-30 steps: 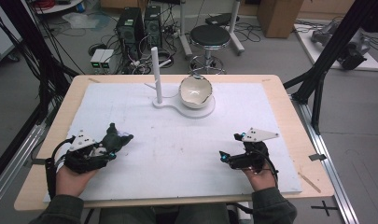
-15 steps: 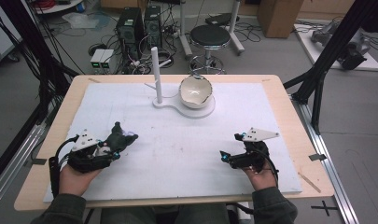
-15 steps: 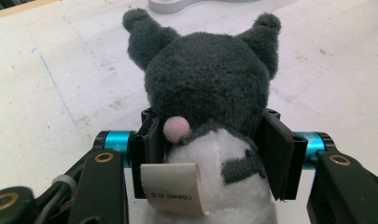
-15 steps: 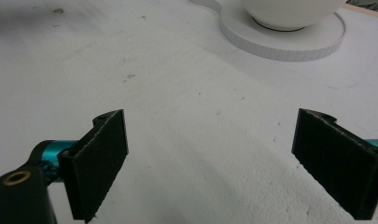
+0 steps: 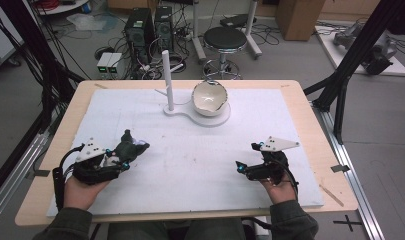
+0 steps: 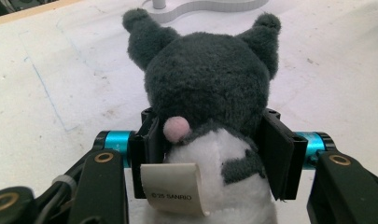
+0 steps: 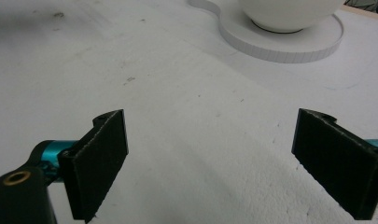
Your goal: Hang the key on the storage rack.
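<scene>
**Plush in L gripper, bowl lies ahead and to its right**

L side first: left gripper (image 5: 121, 156) sits nr the front-left corner of the table (image 5: 310, 107), over the white board (image 5: 200, 165) that covers most of it. Its jaws are clamped on a dark grey plush toy (image 6: 210, 93), one pad on each side of the body just below the head. In the left gripper view the toy's back faces the camera: two ears up top, pink tail, white lower body, sewn label (image 6: 175, 186) hanging at the bottom. Long axis of the toy runs along the jaws, head end pointing away from the hand, twd the far edge.

Mid-table, nr the far edge: white stand base (image 5: 197, 114) w/ an upright white post (image 5: 166, 80) on its left end and a white bowl (image 5: 209, 98) on its right end. Bowl looks empty, tilted a bit twd the person.

The relation that counts, IMO: bowl lies fwd and to the right of the held toy, well apart from it, w/ bare board between. The post stands more directly ahead of the toy's head than the bowl does.

R side: right gripper (image 5: 245, 170) rests nr the front-right corner, jaws wide apart, nothing between them. In the right gripper view the base and bowl foot show ahead. Both grippers lie about equally far from the bowl; only the L one carries anything.
</scene>
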A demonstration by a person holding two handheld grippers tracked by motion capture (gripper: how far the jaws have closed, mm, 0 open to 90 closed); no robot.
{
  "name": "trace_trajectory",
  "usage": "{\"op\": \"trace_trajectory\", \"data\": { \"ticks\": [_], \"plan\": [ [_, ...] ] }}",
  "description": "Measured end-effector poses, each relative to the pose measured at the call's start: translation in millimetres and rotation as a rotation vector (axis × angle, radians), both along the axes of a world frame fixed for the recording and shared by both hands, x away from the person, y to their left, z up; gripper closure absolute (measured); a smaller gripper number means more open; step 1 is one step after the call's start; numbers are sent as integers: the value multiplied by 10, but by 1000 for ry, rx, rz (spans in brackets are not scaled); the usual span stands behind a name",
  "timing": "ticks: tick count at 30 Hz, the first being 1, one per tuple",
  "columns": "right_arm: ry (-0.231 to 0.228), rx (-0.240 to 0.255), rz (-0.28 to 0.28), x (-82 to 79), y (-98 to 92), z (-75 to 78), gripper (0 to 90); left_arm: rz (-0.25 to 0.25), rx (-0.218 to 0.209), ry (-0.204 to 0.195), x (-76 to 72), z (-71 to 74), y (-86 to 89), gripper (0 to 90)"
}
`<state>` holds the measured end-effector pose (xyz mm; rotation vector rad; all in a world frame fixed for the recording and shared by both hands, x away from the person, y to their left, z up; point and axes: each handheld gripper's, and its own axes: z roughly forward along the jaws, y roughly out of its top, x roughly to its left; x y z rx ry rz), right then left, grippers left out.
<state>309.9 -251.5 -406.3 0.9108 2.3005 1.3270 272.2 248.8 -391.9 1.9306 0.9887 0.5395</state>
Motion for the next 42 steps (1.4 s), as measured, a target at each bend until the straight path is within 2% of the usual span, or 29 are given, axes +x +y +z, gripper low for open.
{"op": "trace_trajectory", "data": {
  "ticks": [7, 10, 18, 26, 37, 42],
  "plan": [
    [-3, -2, 0, 5, -8, 8, 97, -17, -21, -1, 14, 60, -45, 460],
    [-4, 4, -3, 2, -8, 12, 97, -20, -42, 3, 36, 101, -66, 461],
    [-5, 3, 0, -5, -8, 17, 97, -33, -84, -6, 75, 196, -121, 461],
    [-15, 8, 1, 5, -14, 19, 97, -46, -108, -16, 119, 294, -168, 461],
    [-13, 8, 0, 1, -15, 21, 97, -27, -122, -10, 214, 359, -213, 462],
    [-17, 10, 1, 3, -19, 22, 97, -20, -135, -19, 268, 431, -245, 463]
  ]
}}
